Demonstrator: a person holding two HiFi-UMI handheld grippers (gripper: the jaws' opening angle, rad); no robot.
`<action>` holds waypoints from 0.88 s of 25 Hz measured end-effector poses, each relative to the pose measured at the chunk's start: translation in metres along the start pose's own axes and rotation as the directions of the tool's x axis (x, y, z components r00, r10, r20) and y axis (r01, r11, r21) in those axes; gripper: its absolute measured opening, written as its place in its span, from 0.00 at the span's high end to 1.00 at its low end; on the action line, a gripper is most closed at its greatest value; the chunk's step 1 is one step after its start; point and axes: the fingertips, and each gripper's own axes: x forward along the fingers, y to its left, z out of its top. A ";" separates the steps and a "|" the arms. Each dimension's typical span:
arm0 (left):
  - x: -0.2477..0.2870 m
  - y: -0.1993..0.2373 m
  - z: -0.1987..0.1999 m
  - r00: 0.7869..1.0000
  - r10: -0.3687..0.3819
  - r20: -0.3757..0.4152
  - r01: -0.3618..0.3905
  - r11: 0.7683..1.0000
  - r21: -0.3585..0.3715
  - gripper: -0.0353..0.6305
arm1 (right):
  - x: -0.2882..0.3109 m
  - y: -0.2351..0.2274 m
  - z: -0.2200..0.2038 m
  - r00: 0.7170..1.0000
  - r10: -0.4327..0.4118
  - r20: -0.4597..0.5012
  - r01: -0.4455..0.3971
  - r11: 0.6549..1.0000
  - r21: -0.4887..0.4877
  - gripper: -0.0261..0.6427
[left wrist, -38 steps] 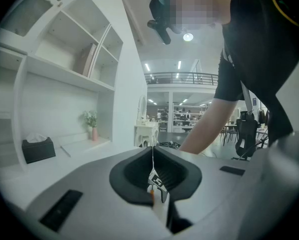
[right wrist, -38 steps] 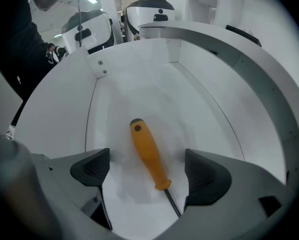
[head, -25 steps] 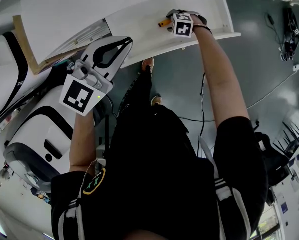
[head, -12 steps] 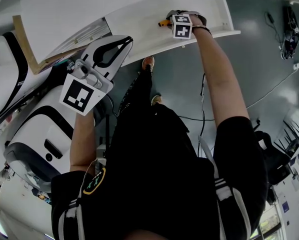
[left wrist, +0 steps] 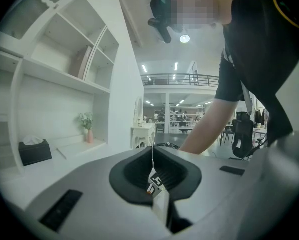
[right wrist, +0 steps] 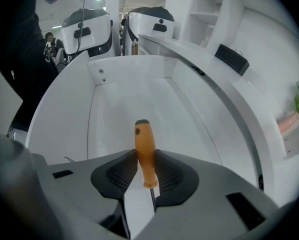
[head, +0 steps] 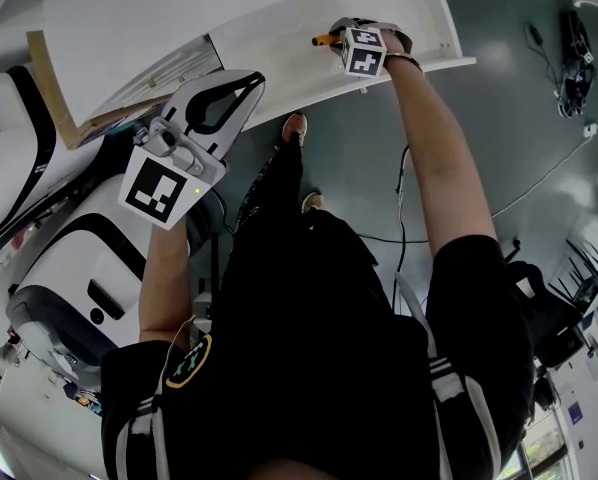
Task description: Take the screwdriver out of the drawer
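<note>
orange-handled screwdriver (right wrist: 144,139) between closing jaws of right gripper (right wrist: 145,156), white drawer (right wrist: 119,104) beyond

A black short-sleeved shirt (head: 319,318) is worn. The sleeves are cut above the elbows. White stripes (head: 447,380) are run over the right shoulder and down its sleeve, and like stripes are seen on the left sleeve. A round emblem (head: 187,363), black with a yellow rim, is set on the left chest. Black trousers (head: 279,178) are worn below, and two shoes (head: 296,126) with tan uppers are seen at their ends. A dark band (head: 404,57) is worn at the right wrist. A thin dark cable (head: 403,183) is hung beside the right arm.
</note>
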 end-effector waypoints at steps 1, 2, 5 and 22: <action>0.000 -0.001 0.001 1.000 -0.001 0.002 0.001 1.000 0.002 0.91 | -0.003 0.000 0.003 1.000 -0.005 0.006 0.005 1.000 0.004 0.78; -0.001 -0.003 0.002 1.000 -0.003 0.005 0.003 1.000 0.004 0.91 | -0.007 -0.001 0.005 1.000 -0.011 0.012 0.011 1.000 0.008 0.78; -0.003 -0.008 0.006 1.000 -0.009 0.012 0.009 1.000 0.011 0.91 | -0.018 -0.003 0.011 0.999 -0.040 0.034 0.040 0.999 0.024 0.78; -0.009 -0.050 0.036 0.997 -0.051 0.066 0.047 0.997 0.065 0.91 | -0.154 -0.006 0.061 0.881 -0.351 0.317 0.263 0.921 0.287 0.78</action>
